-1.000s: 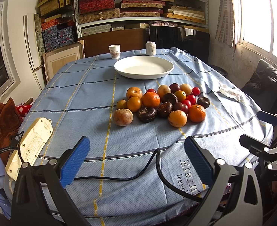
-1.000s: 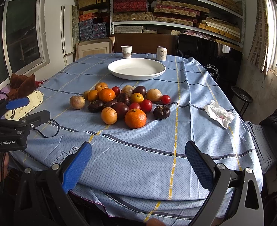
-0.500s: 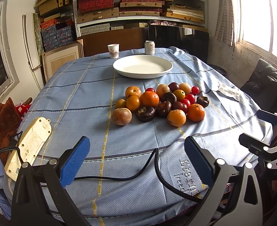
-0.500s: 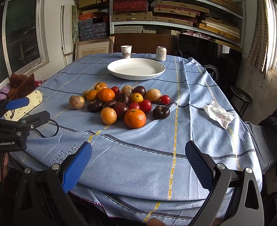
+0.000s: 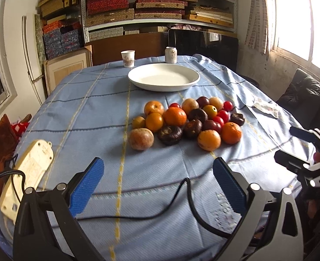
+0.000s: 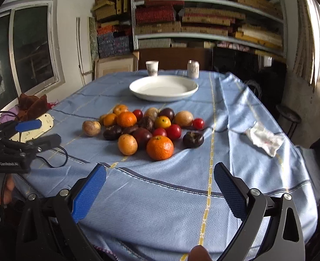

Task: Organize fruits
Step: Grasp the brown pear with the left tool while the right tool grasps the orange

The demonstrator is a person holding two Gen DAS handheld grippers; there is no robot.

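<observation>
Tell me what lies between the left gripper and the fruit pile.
In the left wrist view, a black cable loops across the blue tablecloth just ahead of the open left gripper; beyond it only bare cloth reaches the fruit pile.

My fruits (image 5: 187,122) lie heaped in one loose cluster on the blue cloth: oranges, small red tomatoes, dark wrinkled purple ones and a few tan-skinned ones, most touching their neighbours. A brownish round fruit (image 6: 91,128) sits at the left edge, a big orange (image 6: 160,147) nearest me. Beyond the heap stands the white plate (image 5: 138,82), with nothing in it.
</observation>
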